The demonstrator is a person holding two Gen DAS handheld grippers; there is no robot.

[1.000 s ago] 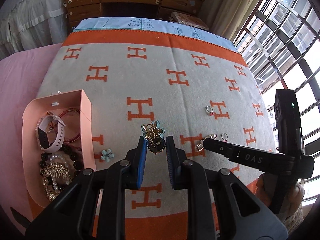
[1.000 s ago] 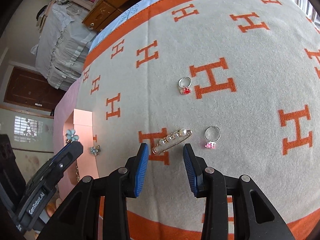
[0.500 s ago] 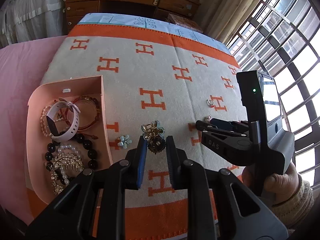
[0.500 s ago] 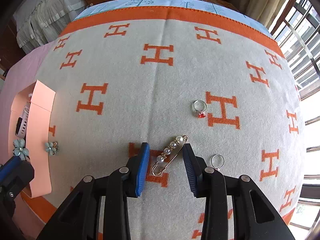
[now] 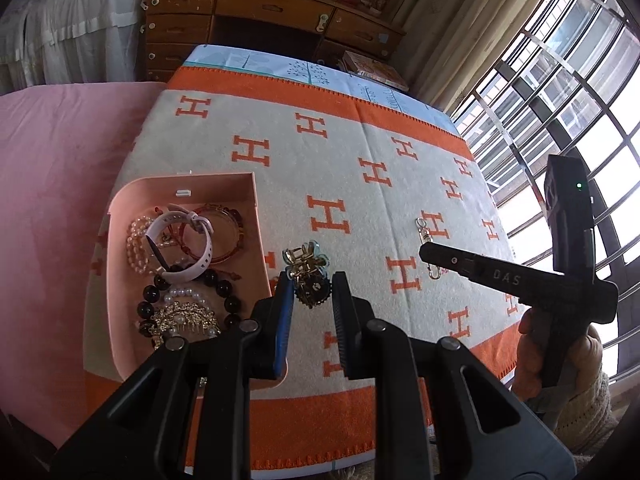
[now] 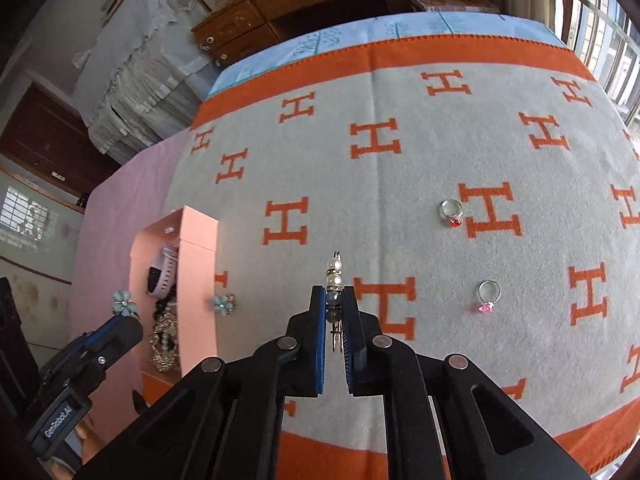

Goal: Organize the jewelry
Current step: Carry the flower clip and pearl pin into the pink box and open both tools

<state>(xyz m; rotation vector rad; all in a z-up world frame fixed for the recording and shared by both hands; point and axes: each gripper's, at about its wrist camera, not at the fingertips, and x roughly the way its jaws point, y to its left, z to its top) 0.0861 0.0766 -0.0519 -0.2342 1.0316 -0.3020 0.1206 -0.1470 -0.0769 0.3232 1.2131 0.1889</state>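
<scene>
My left gripper [image 5: 310, 294] is shut on a blue flower hair clip [image 5: 306, 266] and holds it above the blanket, just right of the pink jewelry box [image 5: 258, 224]. The box holds a white watch [image 5: 182, 248], bracelets, pearls and a gold comb. My right gripper [image 6: 333, 302] is shut on a pearl brooch pin [image 6: 334, 276], lifted off the blanket. It also shows in the left wrist view [image 5: 430, 254]. A second blue flower clip [image 6: 223, 304] lies beside the box. Two rings lie on the blanket, one with a red stone [image 6: 451, 211], one with a pink stone [image 6: 488, 296].
The orange and grey H-pattern blanket [image 5: 360, 140] covers a table. A pink bedspread [image 5: 52, 152] lies to the left. A wooden dresser [image 5: 260, 12] stands behind. Barred windows [image 5: 560, 100] are at the right.
My right gripper has closed on the pearl pin and lifted it. My left gripper has carried the flower clip leftward to the box's edge.
</scene>
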